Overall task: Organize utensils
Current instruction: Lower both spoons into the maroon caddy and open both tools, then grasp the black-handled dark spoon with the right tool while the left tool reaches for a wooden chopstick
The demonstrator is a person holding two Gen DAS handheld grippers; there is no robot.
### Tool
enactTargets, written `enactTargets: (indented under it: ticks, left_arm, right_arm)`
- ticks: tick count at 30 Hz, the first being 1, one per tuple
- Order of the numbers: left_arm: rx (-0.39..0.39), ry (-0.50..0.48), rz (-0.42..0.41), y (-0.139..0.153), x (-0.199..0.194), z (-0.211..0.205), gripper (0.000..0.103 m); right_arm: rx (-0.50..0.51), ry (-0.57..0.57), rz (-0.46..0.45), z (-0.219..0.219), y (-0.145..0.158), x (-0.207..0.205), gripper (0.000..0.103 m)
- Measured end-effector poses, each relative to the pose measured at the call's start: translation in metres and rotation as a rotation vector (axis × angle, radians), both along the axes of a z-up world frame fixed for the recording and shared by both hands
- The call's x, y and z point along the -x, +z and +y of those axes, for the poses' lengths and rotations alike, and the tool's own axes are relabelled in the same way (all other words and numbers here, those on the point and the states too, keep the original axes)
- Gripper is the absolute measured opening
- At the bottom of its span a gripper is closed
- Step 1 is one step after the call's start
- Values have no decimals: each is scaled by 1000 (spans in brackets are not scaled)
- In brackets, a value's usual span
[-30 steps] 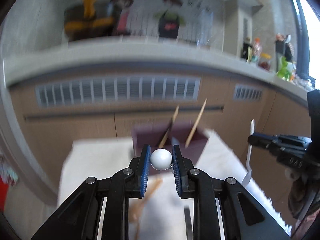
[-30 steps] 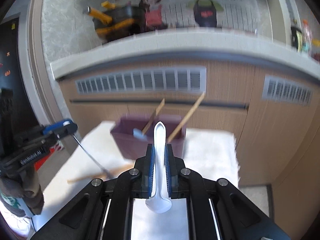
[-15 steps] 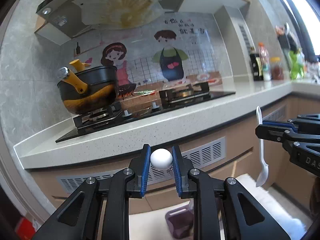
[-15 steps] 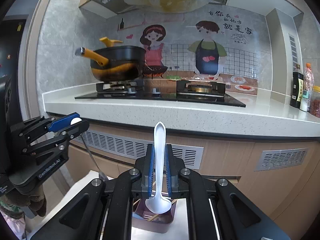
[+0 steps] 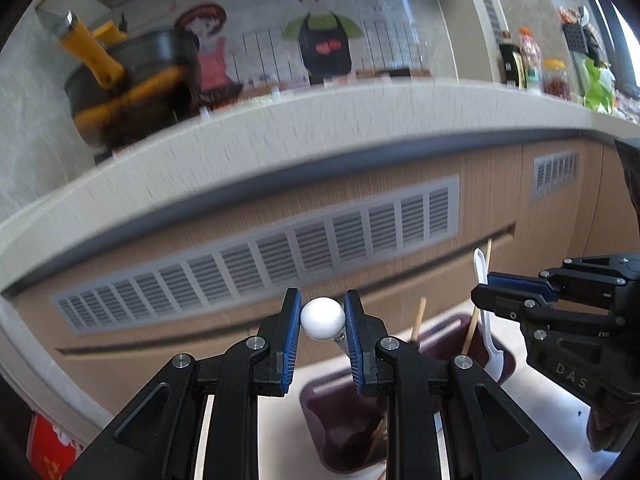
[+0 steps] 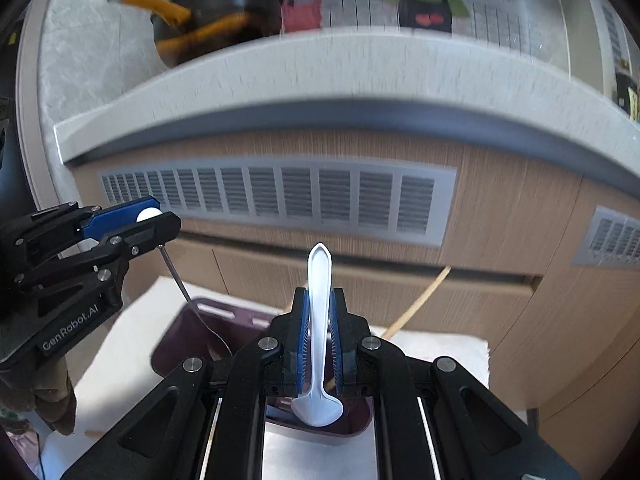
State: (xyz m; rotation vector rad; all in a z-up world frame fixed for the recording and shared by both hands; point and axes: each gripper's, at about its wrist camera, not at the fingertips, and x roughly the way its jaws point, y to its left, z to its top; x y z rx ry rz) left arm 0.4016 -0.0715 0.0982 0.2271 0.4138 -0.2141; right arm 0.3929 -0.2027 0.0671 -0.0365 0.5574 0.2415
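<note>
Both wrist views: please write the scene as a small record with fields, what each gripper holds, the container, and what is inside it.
left gripper: shut on the white ball end of a thin metal utensil
right gripper: shut on white plastic spoon, bowl end toward the camera
container: dark purple bin on a white cloth
inside bin: wooden sticks leaning
metal utensil position: lower end reaches the bin's opening
background: kitchen counter, pot

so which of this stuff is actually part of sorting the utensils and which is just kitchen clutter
Part of the job:
- white spoon in the right tool
- ball-ended metal utensil in the left tool
- purple bin
- chopsticks in the bin

Just lying about:
- black pot
- bottles on the counter
- white cloth
</note>
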Motion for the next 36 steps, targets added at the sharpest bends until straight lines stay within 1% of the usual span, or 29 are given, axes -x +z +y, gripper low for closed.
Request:
enactTargets:
  ticks: [3, 4, 5, 6, 7, 8, 9, 10, 12, 13, 14, 16, 17, 18, 20, 23, 26, 27, 29, 31, 32, 34, 35, 36]
  left_arm:
    - [7, -4, 53, -18, -9, -3, 23]
    - [11, -10, 74, -24, -12, -4, 24]
    - [14, -14, 88, -29, -14, -5, 25]
    - [16, -13, 103, -33, -15, -6, 28]
    - [22, -15, 116, -36, -15, -6, 34]
    - [34, -16, 125, -38, -15, -4, 39]
    - [53, -14, 129, -38, -13, -1, 47]
    - [67, -10, 127, -37, -11, 2, 50]
    - [101, 0, 121, -32, -1, 11, 55]
    - [117, 3, 119, -29, 5, 15, 61]
    - [133, 6, 119, -28, 12, 21, 64]
    - [154, 17, 116, -27, 30, 34, 73]
    - [158, 24, 116, -29, 38, 39, 74]
    - [162, 34, 119, -32, 48, 44, 76]
    - [172, 49, 142, -42, 65, 55, 78]
    - [149, 83, 190, -65, 91, 68, 80]
    - [147, 114, 271, -93, 114, 80, 81]
    - [158, 124, 302, -103, 124, 86, 81]
    - [178, 144, 335, -117, 142, 96, 81]
    - [177, 154, 360, -130, 159, 101, 82]
    - [173, 158, 373, -137, 166, 103, 82]
    - [157, 154, 409, -149, 179, 105, 83]
    - [146, 149, 423, -153, 182, 104, 84]
    - [133, 148, 435, -158, 188, 104, 84]
  right_arm:
    - [2, 8, 37, 2, -12, -5, 10]
    - [1, 18, 62, 3, -17, -8, 10]
    - [0, 29, 88, 4, -22, -10, 13]
    - [1, 44, 112, 6, -28, -10, 14]
    - [6, 57, 131, 7, -31, -11, 20]
    - [12, 61, 139, 8, -34, -10, 26]
    - [25, 56, 136, 8, -35, -7, 27]
    - [36, 50, 128, 8, -35, -3, 29]
    - [43, 41, 115, 5, -33, 6, 41]
    - [44, 30, 99, 3, -30, 13, 55]
    - [51, 15, 79, 1, -28, 21, 66]
    - [84, -14, 21, -1, -23, 41, 75]
    - [101, -20, 5, 0, -21, 49, 80]
    - [122, -22, -7, 2, -21, 61, 83]
    - [146, -14, -5, 5, -24, 80, 93]
    - [198, 14, 0, 16, -33, 106, 101]
    - [257, 44, 21, 30, -51, 135, 102]
    - [266, 53, 36, 33, -59, 138, 102]
    - [275, 92, 82, 43, -76, 151, 102]
    - [262, 153, 154, 55, -97, 163, 102]
    - [257, 168, 183, 59, -104, 165, 102]
    - [223, 197, 277, 70, -121, 165, 102]
    - [197, 206, 326, 75, -129, 163, 101]
    - [185, 206, 351, 78, -134, 162, 99]
